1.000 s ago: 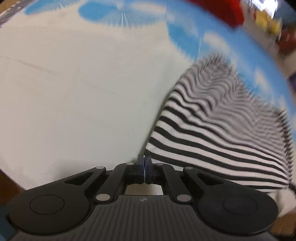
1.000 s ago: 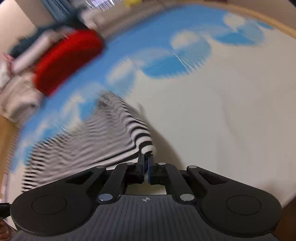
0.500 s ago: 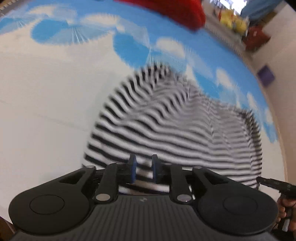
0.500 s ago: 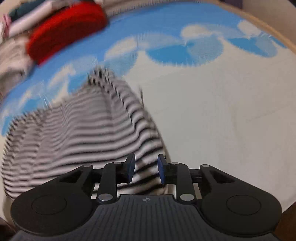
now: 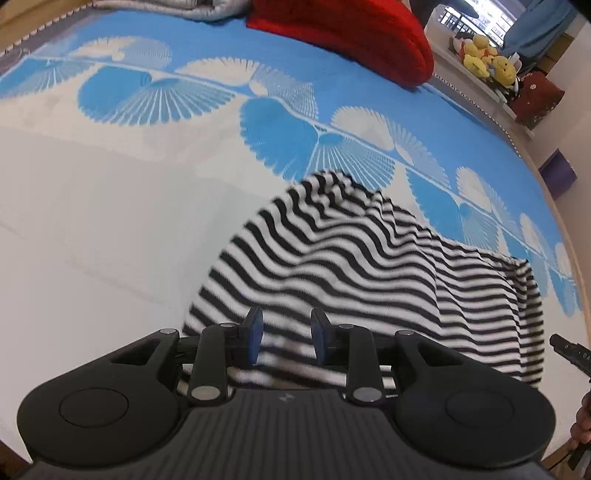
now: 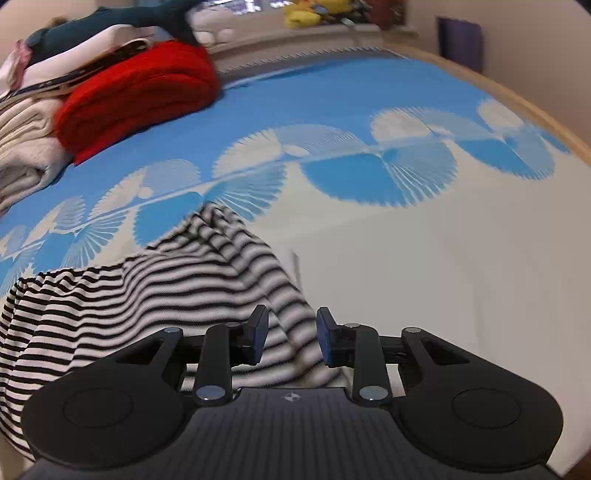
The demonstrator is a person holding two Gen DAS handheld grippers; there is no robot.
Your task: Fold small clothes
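A black-and-white striped garment (image 5: 369, 266) lies rumpled on the blue-and-white patterned bed cover (image 5: 92, 206). It also shows in the right wrist view (image 6: 155, 295). My left gripper (image 5: 285, 339) is open just above the garment's near edge, holding nothing. My right gripper (image 6: 290, 339) is open over the garment's other near corner, also empty. The tip of the right gripper (image 5: 570, 350) shows at the right edge of the left wrist view.
A red folded cloth (image 6: 136, 92) lies at the far side of the bed, next to a pile of pale clothes (image 6: 26, 147). It shows in the left wrist view too (image 5: 351, 33). Yellow plush toys (image 5: 487, 62) sit on a shelf beyond the bed.
Both grippers were shut on the garment's near corners a second ago. They have opened and let it go, and the garment now lies on the bed.
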